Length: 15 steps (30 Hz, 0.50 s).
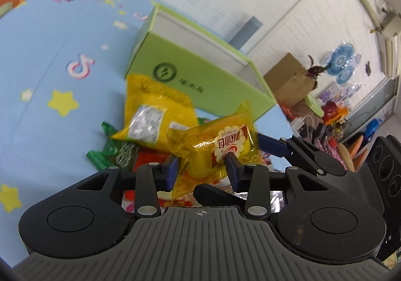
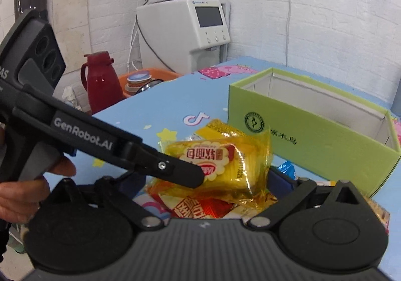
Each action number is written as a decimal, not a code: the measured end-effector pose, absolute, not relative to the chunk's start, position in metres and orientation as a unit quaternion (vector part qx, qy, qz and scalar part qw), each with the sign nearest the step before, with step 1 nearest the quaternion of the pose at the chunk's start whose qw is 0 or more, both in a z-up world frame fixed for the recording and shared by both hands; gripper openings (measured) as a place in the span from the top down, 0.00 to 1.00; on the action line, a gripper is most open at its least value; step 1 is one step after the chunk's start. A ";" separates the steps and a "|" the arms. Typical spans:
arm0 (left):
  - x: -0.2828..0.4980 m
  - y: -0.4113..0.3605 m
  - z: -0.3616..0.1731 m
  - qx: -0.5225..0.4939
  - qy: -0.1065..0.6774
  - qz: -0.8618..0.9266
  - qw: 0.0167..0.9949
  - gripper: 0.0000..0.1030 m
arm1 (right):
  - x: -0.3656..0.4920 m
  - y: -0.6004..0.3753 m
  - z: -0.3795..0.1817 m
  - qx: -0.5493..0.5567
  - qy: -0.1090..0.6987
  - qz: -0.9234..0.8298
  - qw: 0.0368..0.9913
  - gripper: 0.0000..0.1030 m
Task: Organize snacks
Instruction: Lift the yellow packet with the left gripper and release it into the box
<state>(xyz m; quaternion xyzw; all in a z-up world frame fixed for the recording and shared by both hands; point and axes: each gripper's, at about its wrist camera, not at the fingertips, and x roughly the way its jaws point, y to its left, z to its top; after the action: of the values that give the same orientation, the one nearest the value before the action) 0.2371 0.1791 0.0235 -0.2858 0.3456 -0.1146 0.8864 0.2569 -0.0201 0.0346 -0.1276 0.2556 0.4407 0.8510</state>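
Left wrist view shows my left gripper (image 1: 201, 167) pinching a yellow bread packet (image 1: 220, 145) between its blue fingers (image 1: 234, 167), lifted clear of the snack pile (image 1: 140, 140) on the blue tablecloth (image 1: 50, 60). The right wrist view confirms it: the packet hangs from the left tool's black tip, above the other wrappers. My right gripper (image 2: 205, 180) stands wide with nothing pressed between its fingers, the packet hovering just ahead of it. The green box (image 2: 308, 135) sits open and looks empty, just beyond the pile. To do this well, I judge I should carry the packet over the near wall before letting go, since the grip is only on a thin edge of crinkly film and it could slip or swing.
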 end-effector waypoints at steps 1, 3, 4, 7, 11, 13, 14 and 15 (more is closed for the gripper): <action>0.239 0.177 0.029 -0.279 0.341 -0.115 0.890 0.77 | 0.257 -0.021 0.039 -0.129 0.250 0.439 0.853 0.03; 0.248 0.173 0.040 -0.265 0.338 -0.116 0.896 0.77 | 0.263 -0.022 0.048 -0.127 0.243 0.433 0.859 0.03; 0.256 0.171 0.046 -0.258 0.337 -0.116 0.898 0.77 | 0.269 -0.022 0.051 -0.128 0.242 0.430 0.861 0.03; 0.290 0.171 0.068 -0.234 0.324 -0.116 0.909 0.77 | 0.291 -0.016 0.065 -0.143 0.231 0.419 0.866 0.03; 0.350 0.176 0.095 -0.201 0.317 -0.112 0.920 0.77 | 0.338 0.001 0.089 -0.145 0.232 0.408 0.871 0.03; 0.380 0.178 0.099 -0.182 0.322 -0.101 0.924 0.76 | 0.366 0.012 0.094 -0.138 0.245 0.404 0.870 0.03; 0.393 0.179 0.098 -0.177 0.326 -0.096 0.924 0.76 | 0.377 0.017 0.094 -0.134 0.252 0.404 0.869 0.03; 0.406 0.180 0.095 -0.170 0.332 -0.092 0.923 0.76 | 0.390 0.023 0.092 -0.129 0.260 0.403 0.868 0.03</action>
<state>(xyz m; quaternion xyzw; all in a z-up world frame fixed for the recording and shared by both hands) 0.4063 0.1800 0.0952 -0.1701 0.3323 -0.0916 0.9231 0.3901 0.0231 0.0916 -0.1294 0.2603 0.4028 0.8679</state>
